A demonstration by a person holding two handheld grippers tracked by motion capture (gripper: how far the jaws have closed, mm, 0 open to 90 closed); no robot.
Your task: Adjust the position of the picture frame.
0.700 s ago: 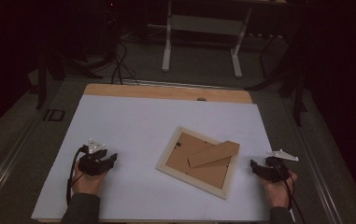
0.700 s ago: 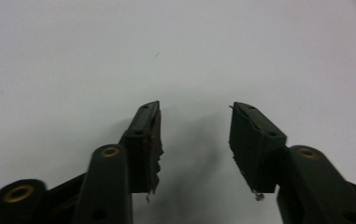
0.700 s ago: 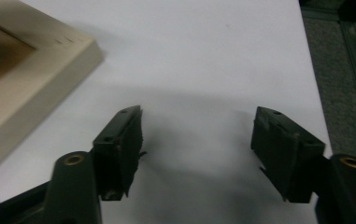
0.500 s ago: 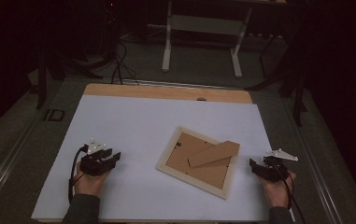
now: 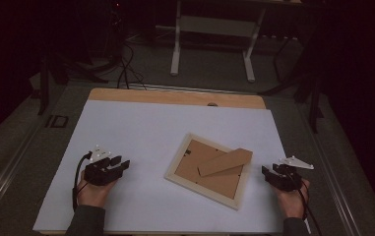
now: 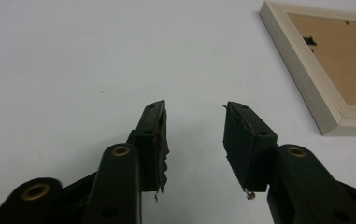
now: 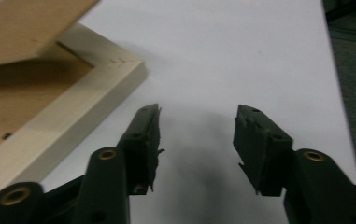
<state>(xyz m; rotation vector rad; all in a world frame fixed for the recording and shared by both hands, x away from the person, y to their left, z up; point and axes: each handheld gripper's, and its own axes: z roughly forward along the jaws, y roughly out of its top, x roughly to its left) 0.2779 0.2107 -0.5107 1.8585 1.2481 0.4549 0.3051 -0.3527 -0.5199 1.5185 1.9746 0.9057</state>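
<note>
A pale wooden picture frame (image 5: 207, 191) lies face down on the white table (image 5: 140, 128), its brown backing up and a brown stand flap (image 5: 224, 161) lying across it. My left gripper (image 5: 122, 165) rests on the table to the frame's left, open, nothing between its fingers. In the left gripper view the gripper (image 6: 194, 114) points past the frame's corner (image 6: 327, 119) at upper right. My right gripper (image 5: 265, 172) rests just right of the frame, open and empty. The right gripper view shows that gripper (image 7: 196, 114) beside the frame's corner (image 7: 115, 70).
The white sheet covers a wooden tabletop whose far strip (image 5: 175, 96) shows. Beyond the table stands a metal stand (image 5: 209, 39) with cables (image 5: 123, 64) on the dark floor. Bare white surface lies all around the frame.
</note>
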